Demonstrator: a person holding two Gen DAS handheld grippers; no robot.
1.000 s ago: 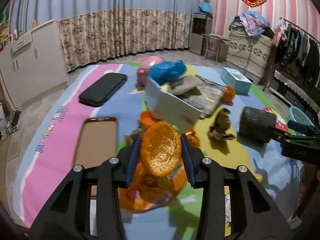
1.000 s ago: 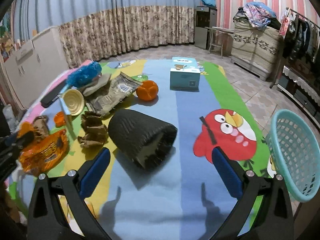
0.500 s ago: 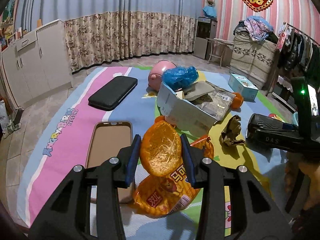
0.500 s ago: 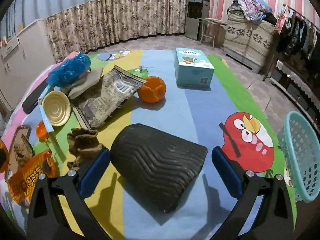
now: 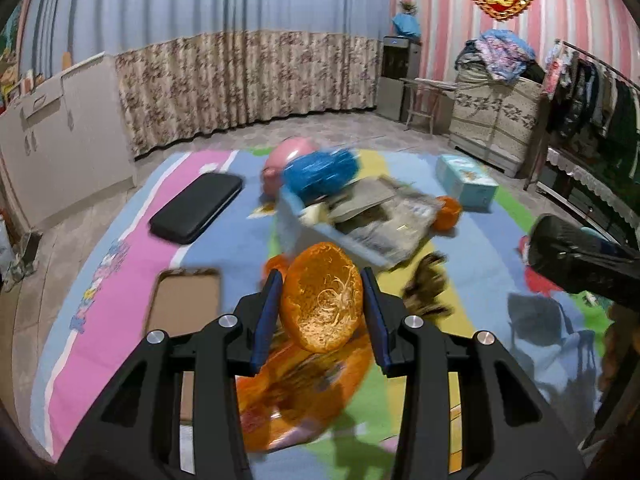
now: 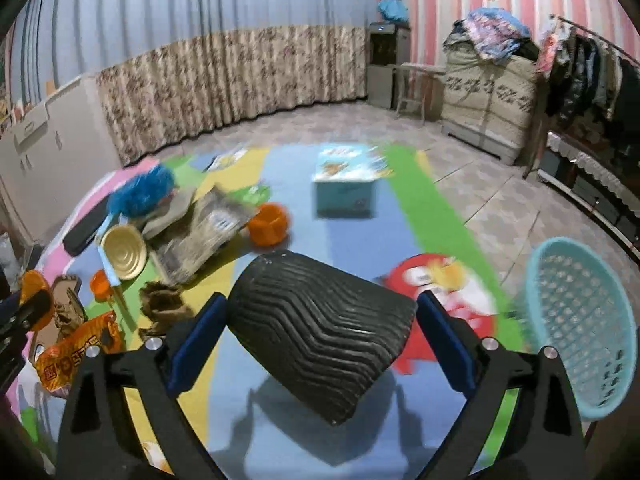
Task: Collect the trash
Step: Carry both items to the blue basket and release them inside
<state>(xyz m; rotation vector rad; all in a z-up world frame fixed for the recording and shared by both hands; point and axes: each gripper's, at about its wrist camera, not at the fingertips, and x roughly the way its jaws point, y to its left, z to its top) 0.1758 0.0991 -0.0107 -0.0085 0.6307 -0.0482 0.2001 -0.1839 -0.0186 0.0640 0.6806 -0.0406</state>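
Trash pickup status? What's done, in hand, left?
Done: no trash shows in the teal basket yet. In hand: the left gripper clamps an orange peel half; the right gripper has its jaws closing on a black ribbed piece, which looks lifted off the mat. Left: snack wrapper, brown scrap, gold lid and grey packet lie on the mat.

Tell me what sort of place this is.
Most likely a room in a home: a clothes rack with hanging garments, floor-length curtains, and a cartoon play mat strewn with wrappers and peel, a teal basket at its edge.
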